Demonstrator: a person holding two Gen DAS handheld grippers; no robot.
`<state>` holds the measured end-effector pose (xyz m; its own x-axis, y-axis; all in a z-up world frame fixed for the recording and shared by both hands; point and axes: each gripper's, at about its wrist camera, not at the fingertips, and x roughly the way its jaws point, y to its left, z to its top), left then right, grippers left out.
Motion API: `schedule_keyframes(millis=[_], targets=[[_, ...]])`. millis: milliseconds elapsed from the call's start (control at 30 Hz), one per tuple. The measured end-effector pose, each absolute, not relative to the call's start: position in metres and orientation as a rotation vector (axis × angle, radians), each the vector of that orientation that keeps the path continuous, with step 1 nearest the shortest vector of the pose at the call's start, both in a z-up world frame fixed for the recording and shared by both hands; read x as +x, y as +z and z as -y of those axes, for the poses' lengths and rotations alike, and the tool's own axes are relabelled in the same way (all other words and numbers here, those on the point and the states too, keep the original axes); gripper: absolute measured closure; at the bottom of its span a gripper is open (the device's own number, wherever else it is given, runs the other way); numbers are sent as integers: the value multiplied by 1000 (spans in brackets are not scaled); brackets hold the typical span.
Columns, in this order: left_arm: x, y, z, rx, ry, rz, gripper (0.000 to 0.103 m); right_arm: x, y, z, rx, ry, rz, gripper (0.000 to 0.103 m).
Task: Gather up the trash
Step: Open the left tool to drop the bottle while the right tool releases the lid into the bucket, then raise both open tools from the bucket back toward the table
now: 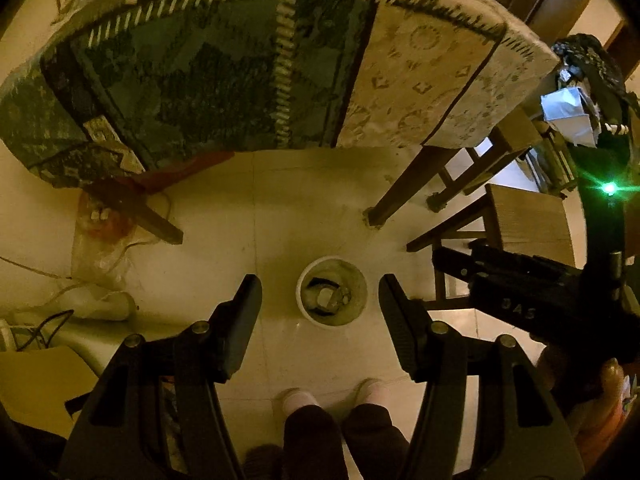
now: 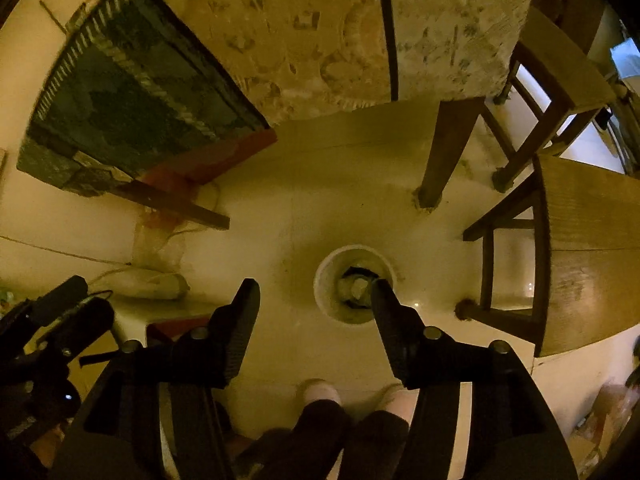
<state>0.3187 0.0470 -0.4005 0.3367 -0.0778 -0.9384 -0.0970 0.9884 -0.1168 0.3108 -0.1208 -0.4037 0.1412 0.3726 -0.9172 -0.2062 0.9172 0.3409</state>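
Seen from the left wrist only: the right gripper's dark body intruding at the right edge with a green light (image 1: 609, 188) above it, and a dark bag (image 1: 592, 64) stuffed with pale paper at upper right. Seen from the right wrist only: part of the left gripper at the lower left, and a broad wooden stool seat (image 2: 592, 256) at right. Left gripper (image 1: 320, 300) spread wide and holding nothing, pointing down over a white cup (image 1: 331, 291) standing upright on the floor, crumpled scraps inside, possibly foil or paper, too dim to tell. Right gripper (image 2: 316, 296) likewise parted and empty, its right fingertip overlapping the cup's (image 2: 354, 289) rim in view. Pale tiled floor (image 1: 280, 208) below; table draped in patterned cloth (image 1: 224, 76) above; dark wooden legs, a clear plastic bag (image 1: 100, 248) by the left leg; socked feet (image 1: 298, 398) at the bottom.
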Motion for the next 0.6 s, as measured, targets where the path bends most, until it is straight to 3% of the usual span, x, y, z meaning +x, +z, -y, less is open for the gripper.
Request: schedule_keyframes(millis=[300, 600], targets=[[317, -305, -42, -160, -54, -1139, 43, 295, -285, 141, 178, 377, -1264, 49], [307, -192, -47, -104, -129, -978, 43, 267, -153, 156, 171, 276, -1019, 49]])
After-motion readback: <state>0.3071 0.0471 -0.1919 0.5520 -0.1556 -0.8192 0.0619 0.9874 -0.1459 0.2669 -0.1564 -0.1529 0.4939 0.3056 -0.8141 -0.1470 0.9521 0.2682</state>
